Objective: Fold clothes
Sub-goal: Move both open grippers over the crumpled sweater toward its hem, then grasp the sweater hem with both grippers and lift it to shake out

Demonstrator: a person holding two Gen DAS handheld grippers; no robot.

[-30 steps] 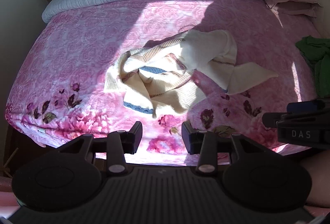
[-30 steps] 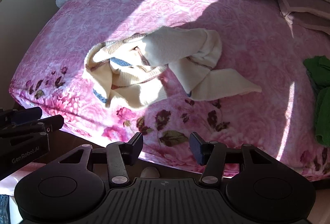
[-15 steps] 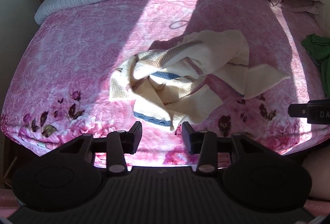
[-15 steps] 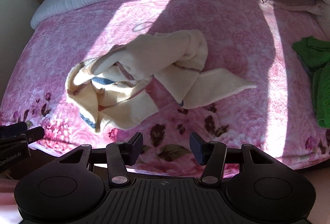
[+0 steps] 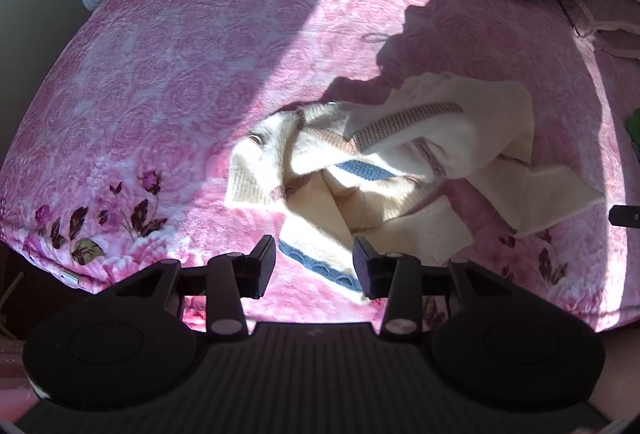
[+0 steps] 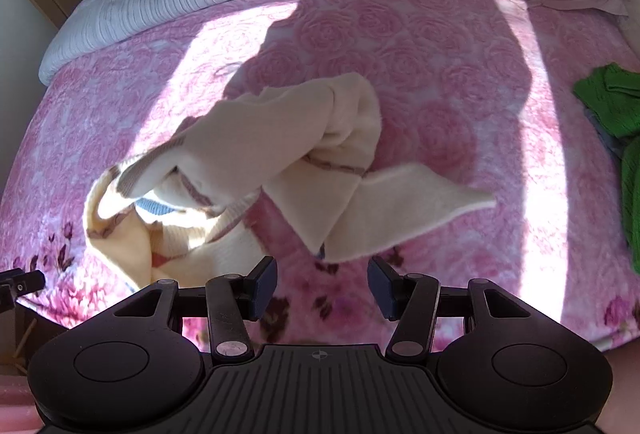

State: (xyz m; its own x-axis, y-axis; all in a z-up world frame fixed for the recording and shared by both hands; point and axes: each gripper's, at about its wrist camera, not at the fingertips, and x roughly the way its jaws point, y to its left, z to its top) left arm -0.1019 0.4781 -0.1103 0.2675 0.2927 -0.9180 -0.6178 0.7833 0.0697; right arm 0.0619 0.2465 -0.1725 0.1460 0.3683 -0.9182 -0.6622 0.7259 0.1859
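A sunlit pink floral blanket (image 5: 160,94) covers the bed; the crumpled cream sweater (image 5: 384,170) lies near its front edge. Both grippers — left (image 5: 314,266), right (image 6: 322,284) — hover part open, empty.

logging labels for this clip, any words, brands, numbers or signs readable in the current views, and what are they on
No readable text in either view.
Left gripper: a faint mark on its black body, too small to read.
Right gripper: only a small round crosshair symbol on its body, no letters.
Cream sweater, pink blanket, green clothes: no visible print or tags.
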